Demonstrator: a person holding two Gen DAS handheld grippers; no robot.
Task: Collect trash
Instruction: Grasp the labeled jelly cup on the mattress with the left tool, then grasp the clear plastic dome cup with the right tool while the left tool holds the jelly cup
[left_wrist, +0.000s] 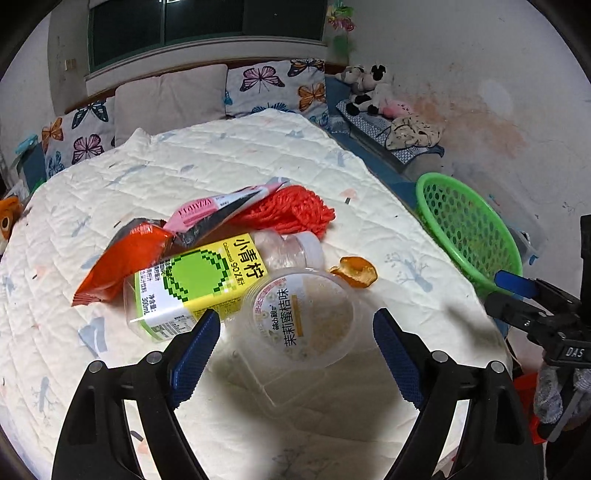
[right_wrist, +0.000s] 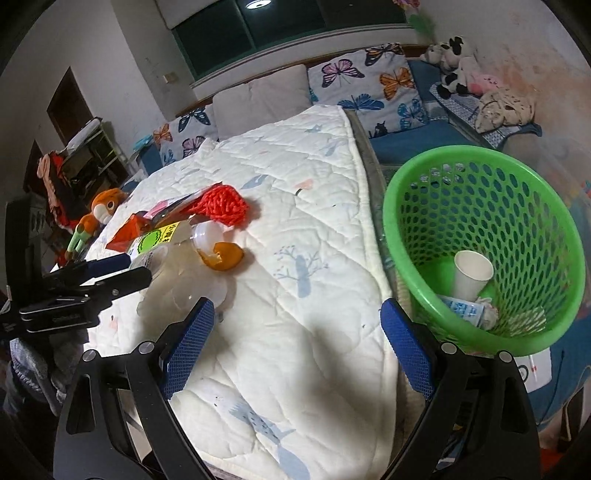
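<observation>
White quilted fabric covers the bed (left_wrist: 258, 155), and the trash lies in a cluster at the middle of the left wrist frame. We hold the left gripper (left_wrist: 295, 332) low over the quilt with its jaws released and wide apart, gripping nothing. Between the blue pads, just ahead of them, sits a clear plastic cup (left_wrist: 306, 317) on its side, its printed lid facing us. Touching its left side lies a clear bottle (left_wrist: 207, 284) with a yellow and green label. An orange wrapper (left_wrist: 122, 262) and a pink wrapper (left_wrist: 214, 210) overlap the bottle's upper edge, and a red mesh net (left_wrist: 295, 210) lies behind them. An orange peel (left_wrist: 354, 273) rests just right of the cup.

In the right wrist frame, our right gripper (right_wrist: 295, 325) also has its jaws released and empty, hovering over bare quilt at the lower middle. The green basket (right_wrist: 410, 206) stands off the bed's edge at the right of that frame, holding a white paper cup (right_wrist: 472, 273) and some crumpled scraps. The peel (right_wrist: 221, 256) and net (right_wrist: 225, 203) show at centre left there.
</observation>
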